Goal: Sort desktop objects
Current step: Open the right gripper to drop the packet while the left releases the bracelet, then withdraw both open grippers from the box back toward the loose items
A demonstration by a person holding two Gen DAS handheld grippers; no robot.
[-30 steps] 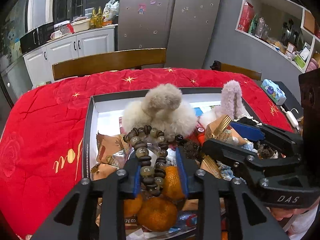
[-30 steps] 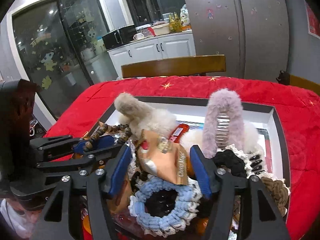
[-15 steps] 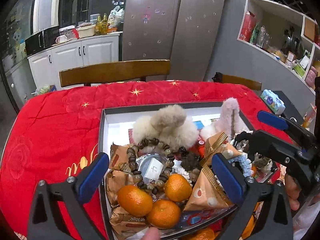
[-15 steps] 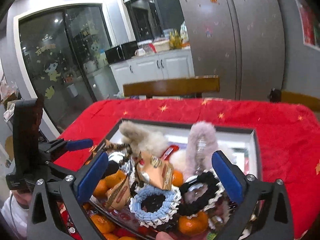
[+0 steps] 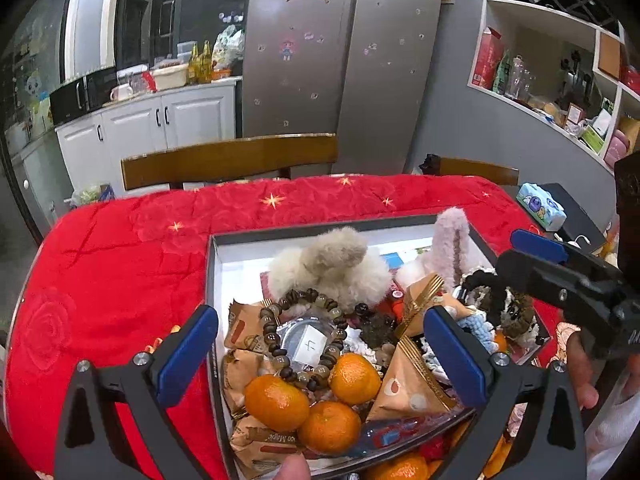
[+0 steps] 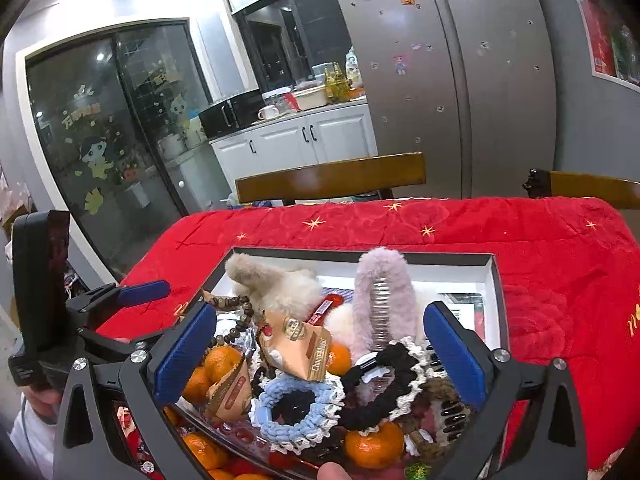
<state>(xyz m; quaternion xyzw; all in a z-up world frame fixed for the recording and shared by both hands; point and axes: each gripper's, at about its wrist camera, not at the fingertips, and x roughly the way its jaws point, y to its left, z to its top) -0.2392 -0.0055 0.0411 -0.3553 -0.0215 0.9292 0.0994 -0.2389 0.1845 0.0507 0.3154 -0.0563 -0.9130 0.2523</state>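
A black-rimmed box (image 5: 211, 272) with a white inside is heaped with small things. My left gripper (image 5: 320, 344) hovers wide open above three tangerines (image 5: 276, 402) and a wooden bead bracelet (image 5: 276, 320), touching neither. Behind them lie a beige fluffy hair claw (image 5: 332, 264) and a pink fluffy clip (image 5: 452, 244). My right gripper (image 6: 320, 348) also stands open, above a triangular snack packet (image 6: 296, 340), a blue scrunchie (image 6: 296, 404) and a black-and-white scrunchie (image 6: 384, 376). Nothing is held between either pair of fingers.
The box (image 6: 496, 300) rests on a red tablecloth (image 5: 120, 264) with bare cloth to its left and behind. Wooden chair backs (image 5: 228, 158) stand at the far edge. A tissue pack (image 5: 540, 206) lies off to the right. A thumb (image 5: 294, 468) shows at the box's near edge.
Both grippers went from narrow to wide open. The left let go of the bead bracelet and tangerines, the right of the snack packet, and both lifted back from the pile.
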